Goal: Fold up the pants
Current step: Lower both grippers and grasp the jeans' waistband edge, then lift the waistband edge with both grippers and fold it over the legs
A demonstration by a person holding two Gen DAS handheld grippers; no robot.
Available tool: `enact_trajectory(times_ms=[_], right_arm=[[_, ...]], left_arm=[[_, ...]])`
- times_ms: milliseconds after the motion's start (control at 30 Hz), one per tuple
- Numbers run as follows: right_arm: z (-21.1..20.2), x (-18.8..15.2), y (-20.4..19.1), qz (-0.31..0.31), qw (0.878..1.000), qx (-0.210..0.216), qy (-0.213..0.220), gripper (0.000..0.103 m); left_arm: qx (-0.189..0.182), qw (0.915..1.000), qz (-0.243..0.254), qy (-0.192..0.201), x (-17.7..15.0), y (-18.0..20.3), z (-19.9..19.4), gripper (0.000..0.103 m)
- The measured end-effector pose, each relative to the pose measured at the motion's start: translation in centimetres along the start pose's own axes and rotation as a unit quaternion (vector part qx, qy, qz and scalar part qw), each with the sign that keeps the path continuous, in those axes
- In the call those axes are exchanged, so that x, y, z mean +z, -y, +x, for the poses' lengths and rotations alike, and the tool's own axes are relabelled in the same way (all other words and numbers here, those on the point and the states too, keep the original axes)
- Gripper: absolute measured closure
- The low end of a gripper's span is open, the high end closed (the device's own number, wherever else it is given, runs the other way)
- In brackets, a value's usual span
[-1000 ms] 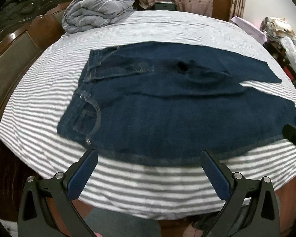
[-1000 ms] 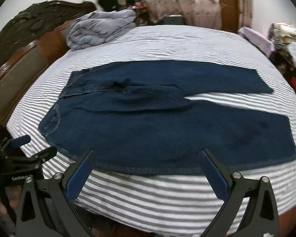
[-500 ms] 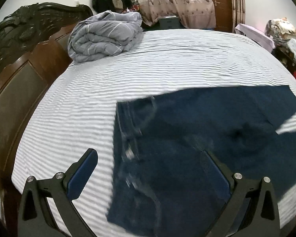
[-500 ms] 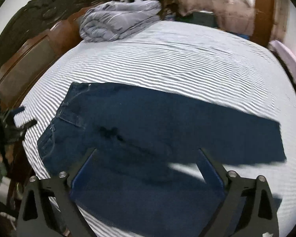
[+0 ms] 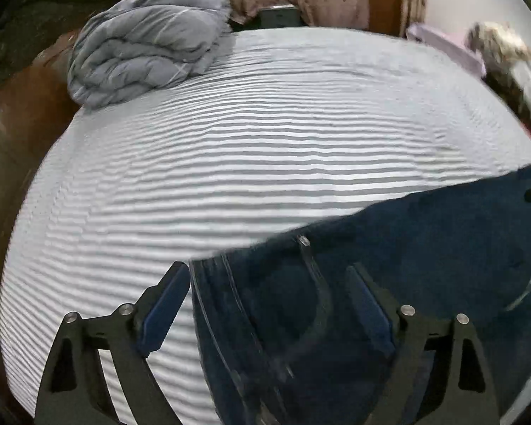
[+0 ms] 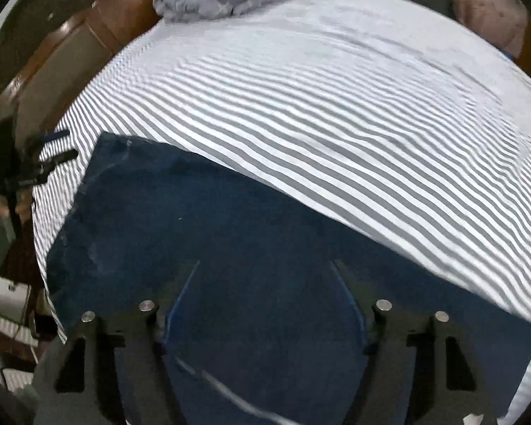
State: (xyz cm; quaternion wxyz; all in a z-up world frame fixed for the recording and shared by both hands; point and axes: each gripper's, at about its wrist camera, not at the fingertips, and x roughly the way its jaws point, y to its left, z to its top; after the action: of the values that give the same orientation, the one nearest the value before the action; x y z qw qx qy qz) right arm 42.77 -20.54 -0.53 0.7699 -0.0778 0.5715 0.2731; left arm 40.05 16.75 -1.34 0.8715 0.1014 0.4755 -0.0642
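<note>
From the left wrist, the left gripper [image 5: 267, 283] hangs over the waistband end of the dark blue pants [image 5: 389, 283], which lie flat on the striped bed [image 5: 230, 159] toward its near edge. Its jaws have just been closing a little but stand apart, denim below them, nothing pinched. A folded grey duvet [image 5: 145, 60] sits at the far left corner by the wooden headboard [image 5: 24, 113].

From the right wrist, the right gripper [image 6: 265, 279] is low over the pants [image 6: 194, 219]. Its jaws have just been closing, yet a clear gap remains over the cloth. The left gripper [image 6: 35, 166] shows at the bed's left edge.
</note>
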Motion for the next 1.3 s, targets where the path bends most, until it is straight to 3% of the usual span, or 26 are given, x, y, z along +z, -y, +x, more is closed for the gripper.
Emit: enact_trajectory(times_ms=[133,233,367,467,567,733,833,1100,1133,1233,1300], right_arm=[[3.2,2.4,0.5,-0.021,0.999,0.002,-0.031,0.046],[5.0,3.8,1.0,-0.032,0.998,-0.008,-0.048,0.046],[7.1,5.9,2.2,-0.045,0.996,-0.003,-0.071,0.046],[8.3,7.6,2.7,-0.054,0.995,-0.005,-0.083,0.046],[9.0,8.4,3.6,-0.059,0.994,-0.003,-0.096,0.046],[10.0,8.4,5.0,-0.067,0.99,0.026,-0.123,0.045],[10.7,7.6,5.7,-0.075,0.987,0.04,-0.136,0.045],[10.2,7.2,6.3,-0.089,0.983,0.072,-0.141,0.044],[10.1,7.0,6.3,-0.093,0.983,0.07,-0.139,0.044],[10.0,7.1,6.6,-0.09,0.984,0.067,-0.139,0.044],[10.2,7.4,5.8,-0.095,0.984,0.061,-0.141,0.044]], left_arm=[[0.021,0.9987,0.042,-0.019,1.4,0.2,3.9,0.014],[0.024,0.9988,0.031,-0.029,1.8,-0.2,5.8,0.014],[-0.017,0.9981,0.024,-0.055,2.5,-1.5,7.7,0.014],[-0.017,0.9963,0.048,-0.069,2.9,-2.2,9.1,0.014],[-0.042,0.9934,0.062,-0.087,3.0,-2.6,10.1,0.014],[-0.104,0.9836,0.096,-0.112,2.7,-2.9,11.2,0.014],[-0.108,0.979,0.117,-0.127,2.1,-2.8,12.1,0.014],[-0.101,0.9808,0.114,-0.123,2.0,-2.9,13.7,0.006],[-0.103,0.9811,0.116,-0.116,1.9,-3.0,13.4,0.01],[-0.133,0.978,0.113,-0.114,1.5,-2.8,12.5,0.037],[-0.118,0.9775,0.135,-0.112,1.4,-2.1,11.9,0.047]])
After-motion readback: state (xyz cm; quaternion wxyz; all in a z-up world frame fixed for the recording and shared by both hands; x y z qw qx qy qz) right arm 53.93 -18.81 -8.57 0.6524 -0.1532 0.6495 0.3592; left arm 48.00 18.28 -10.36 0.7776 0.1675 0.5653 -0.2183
